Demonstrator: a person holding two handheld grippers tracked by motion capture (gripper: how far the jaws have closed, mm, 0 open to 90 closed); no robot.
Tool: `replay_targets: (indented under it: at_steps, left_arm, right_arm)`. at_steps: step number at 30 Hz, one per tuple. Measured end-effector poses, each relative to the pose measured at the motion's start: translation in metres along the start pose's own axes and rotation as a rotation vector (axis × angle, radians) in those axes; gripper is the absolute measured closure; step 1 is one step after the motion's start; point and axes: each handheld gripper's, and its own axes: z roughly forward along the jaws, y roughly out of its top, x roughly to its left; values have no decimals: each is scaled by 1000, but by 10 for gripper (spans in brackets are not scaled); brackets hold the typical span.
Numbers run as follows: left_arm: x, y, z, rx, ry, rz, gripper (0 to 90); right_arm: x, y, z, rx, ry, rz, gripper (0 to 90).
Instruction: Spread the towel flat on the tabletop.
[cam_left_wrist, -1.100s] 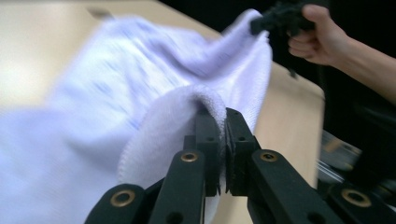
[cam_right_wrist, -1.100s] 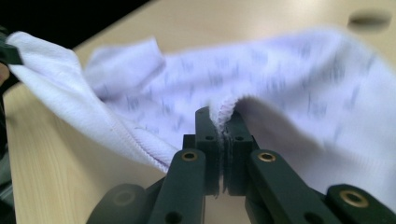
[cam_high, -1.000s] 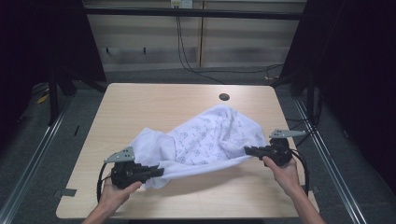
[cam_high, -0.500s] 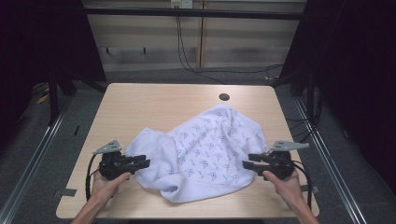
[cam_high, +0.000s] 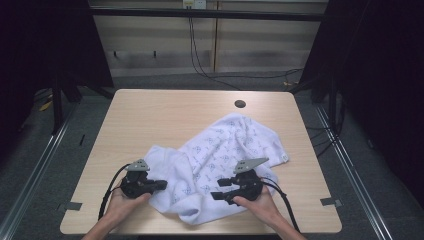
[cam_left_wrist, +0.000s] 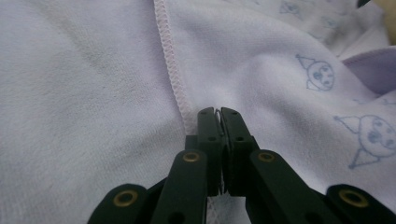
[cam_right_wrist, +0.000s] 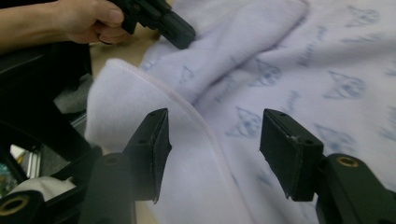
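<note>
We keep the left gripper (cam_left_wrist: 219, 112) clamped on the towel (cam_high: 225, 150) hem while the right gripper (cam_right_wrist: 215, 140), its jaws just spread wide, seeks the near edge

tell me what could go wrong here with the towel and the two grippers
The left gripper is shut on only a thin bit of the towel's hem, so a pull might slip it free. The right gripper, jaws just opened, holds nothing; the near fold overhangs the table edge and could sag off.
</note>
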Motion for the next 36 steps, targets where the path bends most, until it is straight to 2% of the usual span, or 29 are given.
replay_targets:
  at_steps: [1,2,3,4,6,9,10,11,12,13,14,15,16,17,18,20,21,22,23,24,25,26,27,30,31,32,33,34,36]
  left_arm:
    - [-1,-2,0,3,-25,-11,874]
    - [-3,-3,0,11,-43,-11,874]
    - [-4,-4,1,16,-62,-21,871]
    - [-6,-4,1,13,-57,-22,870]
    - [-10,-4,1,24,-45,10,855]
    - [-12,-3,0,25,-53,14,816]
    - [-12,-2,-1,16,-48,22,730]
    - [-12,-1,-3,-3,-54,16,730]
    - [-9,2,-5,-35,-38,-4,659]
    - [-6,4,-8,-67,-17,-5,595]
    - [-2,5,-11,-96,-1,-9,584]
    - [2,6,-12,-106,13,-18,575]
    - [7,7,-13,-117,33,-27,580]
    - [11,8,-13,-128,52,-41,580]
    - [16,8,-13,-127,76,-40,607]
    - [20,9,-10,-108,103,-33,615]
    - [20,9,-7,-91,111,-18,623]
    - [18,9,0,-62,120,13,635]
    - [18,9,0,-62,120,13,635]
    - [16,11,1,-54,108,22,640]
    - [14,12,3,-49,99,32,653]
    - [11,12,6,-39,88,44,653]
    - [7,12,8,-31,77,65,668]
    - [-10,14,16,14,53,118,822]
    - [-16,14,19,28,44,136,881]
    - [-21,13,20,38,43,155,900]
    - [-24,13,20,46,28,153,900]
    - [-26,12,19,48,30,161,900]
    - [-24,10,15,38,27,153,900]
  right_arm:
    - [9,3,11,3,40,-6,397]
    - [9,3,11,3,40,-6,397]
    - [14,4,17,8,60,-17,393]
    - [21,6,22,20,67,-36,381]
    - [36,8,38,49,120,-76,379]
    - [39,5,47,77,135,-83,406]
    - [40,0,54,140,117,-96,596]
    - [40,0,54,140,117,-96,596]
    - [39,-3,56,154,102,-100,694]
    - [36,-6,58,161,106,-86,804]
    - [33,-7,58,167,93,-87,835]
    - [30,-7,56,170,91,-80,848]
    - [22,-7,51,170,66,-70,857]
    - [22,-7,51,170,66,-70,857]
    - [9,-10,41,164,39,-45,858]
    - [4,-11,37,158,21,-45,858]
    - [-3,-12,31,153,7,-28,858]
    - [-19,-14,19,136,-36,-19,858]
    - [-19,-14,19,136,-36,-19,858]
    - [-36,-16,7,125,-72,11,857]
    - [-45,-16,1,112,-99,31,857]
    - [-45,-16,1,112,-99,31,857]
    - [-54,-17,-4,105,-119,42,857]
    - [-73,-18,-16,83,-165,86,853]
    - [-75,-18,-19,78,-180,88,847]
    - [-75,-18,-21,77,-192,90,827]
    - [-73,-18,-22,77,-203,88,782]
    - [-70,-18,-25,71,-216,81,743]
    - [-62,-13,-33,12,-195,83,665]
